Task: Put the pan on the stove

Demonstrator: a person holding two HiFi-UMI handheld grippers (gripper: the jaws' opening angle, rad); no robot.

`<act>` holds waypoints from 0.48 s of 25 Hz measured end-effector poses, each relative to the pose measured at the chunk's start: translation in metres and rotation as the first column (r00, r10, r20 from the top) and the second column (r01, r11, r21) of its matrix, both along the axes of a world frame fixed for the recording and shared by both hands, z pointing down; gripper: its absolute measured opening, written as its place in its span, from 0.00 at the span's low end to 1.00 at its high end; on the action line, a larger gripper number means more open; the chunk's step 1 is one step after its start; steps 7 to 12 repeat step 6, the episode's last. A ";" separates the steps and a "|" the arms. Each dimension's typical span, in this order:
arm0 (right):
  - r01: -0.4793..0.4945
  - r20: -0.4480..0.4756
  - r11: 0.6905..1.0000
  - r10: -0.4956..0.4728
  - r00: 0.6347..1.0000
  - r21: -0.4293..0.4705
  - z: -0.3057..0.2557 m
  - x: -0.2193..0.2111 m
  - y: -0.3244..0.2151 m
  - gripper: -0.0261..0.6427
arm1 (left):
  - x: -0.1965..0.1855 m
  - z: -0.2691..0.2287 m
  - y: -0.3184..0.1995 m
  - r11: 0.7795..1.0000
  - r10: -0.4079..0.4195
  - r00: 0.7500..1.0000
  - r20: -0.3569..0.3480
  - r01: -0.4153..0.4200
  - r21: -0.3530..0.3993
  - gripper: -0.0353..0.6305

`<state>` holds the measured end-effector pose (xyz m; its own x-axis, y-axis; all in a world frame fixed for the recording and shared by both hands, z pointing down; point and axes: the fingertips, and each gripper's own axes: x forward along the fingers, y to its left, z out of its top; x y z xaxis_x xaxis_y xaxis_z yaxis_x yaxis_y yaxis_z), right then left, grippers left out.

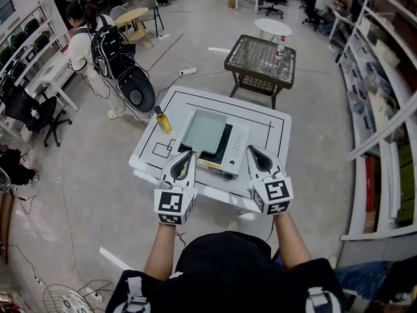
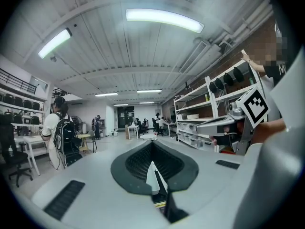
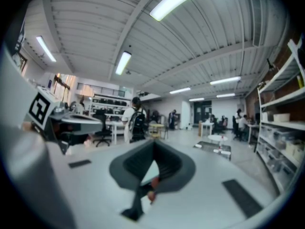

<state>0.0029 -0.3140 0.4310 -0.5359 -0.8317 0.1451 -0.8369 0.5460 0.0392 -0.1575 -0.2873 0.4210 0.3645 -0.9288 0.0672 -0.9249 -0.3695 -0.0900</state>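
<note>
The stove (image 1: 207,133) is a flat white cooker with a grey-green glass top and a white control strip on its right side. It lies in the middle of a white table (image 1: 269,124) marked with black lines. No pan shows in any view. My left gripper (image 1: 189,154) is shut and empty, hovering over the table's near edge just left of the stove's front. My right gripper (image 1: 251,149) is also shut and empty, level with it by the stove's front right corner. Both gripper views look out across the room over shut jaws, the left gripper (image 2: 152,152) and the right gripper (image 3: 153,152).
A yellow bottle (image 1: 163,120) stands on the table left of the stove. Beyond the table is a dark wire-top table (image 1: 260,60) holding a bottle. A person with a backpack (image 1: 98,44) stands far left. Shelving (image 1: 384,109) lines the right wall.
</note>
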 end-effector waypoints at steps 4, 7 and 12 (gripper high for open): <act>0.004 -0.003 1.000 -0.004 1.000 -0.005 0.001 0.001 0.001 0.09 | 0.003 -0.002 0.000 1.000 -0.001 1.000 0.011 0.000 0.004 0.09; 0.006 -0.005 1.000 -0.006 1.000 -0.009 0.002 0.001 0.003 0.09 | 0.004 -0.002 0.000 1.000 0.000 1.000 0.016 0.000 0.004 0.09; 0.006 -0.005 1.000 -0.006 1.000 -0.009 0.002 0.001 0.003 0.09 | 0.004 -0.002 0.000 1.000 0.000 1.000 0.016 0.000 0.004 0.09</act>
